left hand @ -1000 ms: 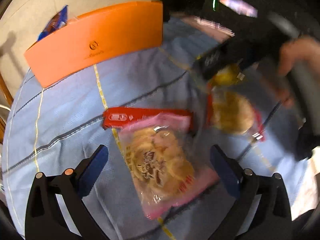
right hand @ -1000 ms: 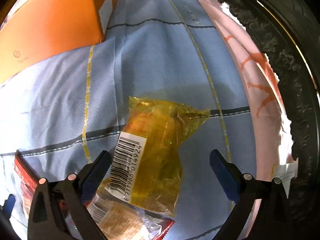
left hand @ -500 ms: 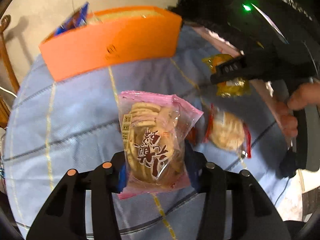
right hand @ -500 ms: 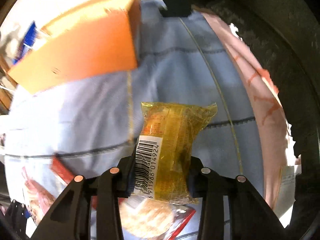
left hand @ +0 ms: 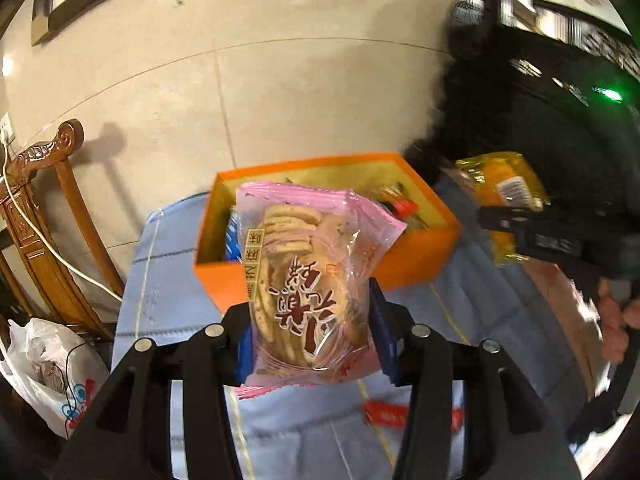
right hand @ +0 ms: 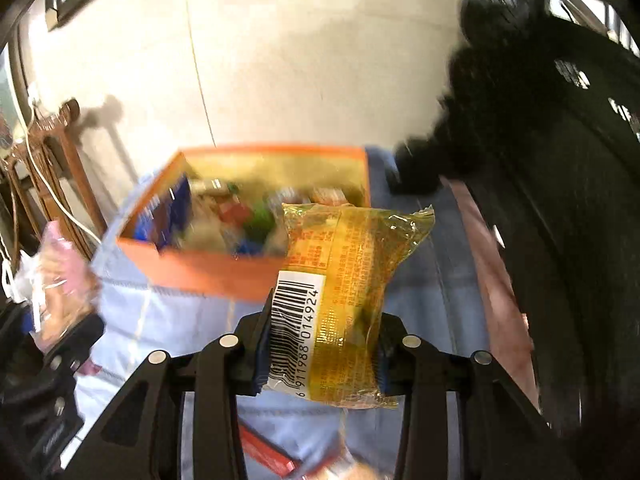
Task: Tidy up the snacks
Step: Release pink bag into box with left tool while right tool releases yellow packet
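Both packets have left the blue cloth since a second ago, when they lay flat between wide-spread jaws; each now hangs in the air in front of the orange box. At the centre of the left wrist view, the left gripper [left hand: 310, 336] has its jaws pinching the pink cracker packet [left hand: 308, 280] by its lower half, the packet standing upright and covering the near wall of the orange box [left hand: 416, 258]. At the right of that frame the right gripper [left hand: 508, 220] shows from the side, with a hand [left hand: 616, 320] on its grip. In the right wrist view, the right gripper's jaws pinch the yellow packet [right hand: 344, 300] at its lower end, barcode at lower left, its top tilted toward the upper right. Behind it the open box, full of blurred mixed snacks [right hand: 240, 216], sits on the cloth-covered surface [right hand: 168, 320]. A red packet [left hand: 388, 414] lies on the cloth at the bottom of the left view. A wooden chair [left hand: 44, 216] stands at the left edge.
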Demonstrator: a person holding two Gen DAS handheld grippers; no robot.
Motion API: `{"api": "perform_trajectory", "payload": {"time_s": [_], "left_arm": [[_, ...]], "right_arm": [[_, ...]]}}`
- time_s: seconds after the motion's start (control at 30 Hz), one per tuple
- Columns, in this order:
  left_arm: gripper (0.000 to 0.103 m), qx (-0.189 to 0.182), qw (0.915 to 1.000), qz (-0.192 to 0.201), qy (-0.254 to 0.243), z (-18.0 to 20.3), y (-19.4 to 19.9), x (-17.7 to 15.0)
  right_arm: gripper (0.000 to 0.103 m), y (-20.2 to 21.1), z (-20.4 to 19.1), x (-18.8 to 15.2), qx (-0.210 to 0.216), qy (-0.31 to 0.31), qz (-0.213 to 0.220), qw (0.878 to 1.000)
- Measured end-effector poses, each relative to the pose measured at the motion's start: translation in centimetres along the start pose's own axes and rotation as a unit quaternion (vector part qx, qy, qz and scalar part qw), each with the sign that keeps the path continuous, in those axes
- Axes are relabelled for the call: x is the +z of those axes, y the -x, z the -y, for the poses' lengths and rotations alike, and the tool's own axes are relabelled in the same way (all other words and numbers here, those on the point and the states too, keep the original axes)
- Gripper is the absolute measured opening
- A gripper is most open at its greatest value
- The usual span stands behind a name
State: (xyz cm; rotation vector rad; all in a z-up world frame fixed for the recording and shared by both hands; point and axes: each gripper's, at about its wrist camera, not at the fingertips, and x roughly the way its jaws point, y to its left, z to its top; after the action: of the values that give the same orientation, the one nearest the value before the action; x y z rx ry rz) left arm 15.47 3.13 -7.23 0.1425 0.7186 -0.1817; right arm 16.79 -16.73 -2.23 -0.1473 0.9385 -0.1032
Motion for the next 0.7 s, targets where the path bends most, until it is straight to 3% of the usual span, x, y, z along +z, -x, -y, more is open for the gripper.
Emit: {"api": "perform_trajectory", "payload": {"time_s": [0.27, 0.5, 0.53, 0.57, 0.6, 0.63, 0.7], "left_arm": [[0.046, 0.046, 0.9989, 0.008, -0.005, -5.2, -7.5, 9.0], [0.047, 0.047, 0.9987, 0.017, -0.008, -5.8, -10.4, 11.8], [0.048, 0.048, 0.9986, 0.018, -0.012, -6.1, -10.3, 11.6], [0.057, 0.054, 0.9981, 0.022, -0.018, -6.0, -10.6, 11.7], [0.093, 0.062, 0.9975, 0.025, -0.021, -6.1, -10.6, 11.7], [0.097, 0.091, 0.9948, 0.040, -0.024, -6.0, -10.5, 11.8], [0.099, 0.080, 0.9939, 0.067, -0.035, -6.1, -9.6, 11.8]], "right_arm": [[0.039, -4.5, -2.1, 7.9, 0.004, -0.002, 0.026, 1.000], [0.039, -8.4, -2.5, 10.0, -0.003, -0.023, 0.016, 1.000], [0.043, -8.9, -2.4, 10.2, -0.001, -0.026, 0.017, 1.000], [0.072, -9.2, -2.4, 10.3, 0.007, -0.033, 0.022, 0.999], [0.093, -9.5, -2.4, 10.2, 0.019, -0.034, 0.025, 0.999], [0.099, -9.8, -2.3, 10.3, 0.027, -0.030, 0.023, 0.999], [0.099, -9.4, -2.0, 10.3, 0.018, -0.035, 0.039, 0.998]]}}
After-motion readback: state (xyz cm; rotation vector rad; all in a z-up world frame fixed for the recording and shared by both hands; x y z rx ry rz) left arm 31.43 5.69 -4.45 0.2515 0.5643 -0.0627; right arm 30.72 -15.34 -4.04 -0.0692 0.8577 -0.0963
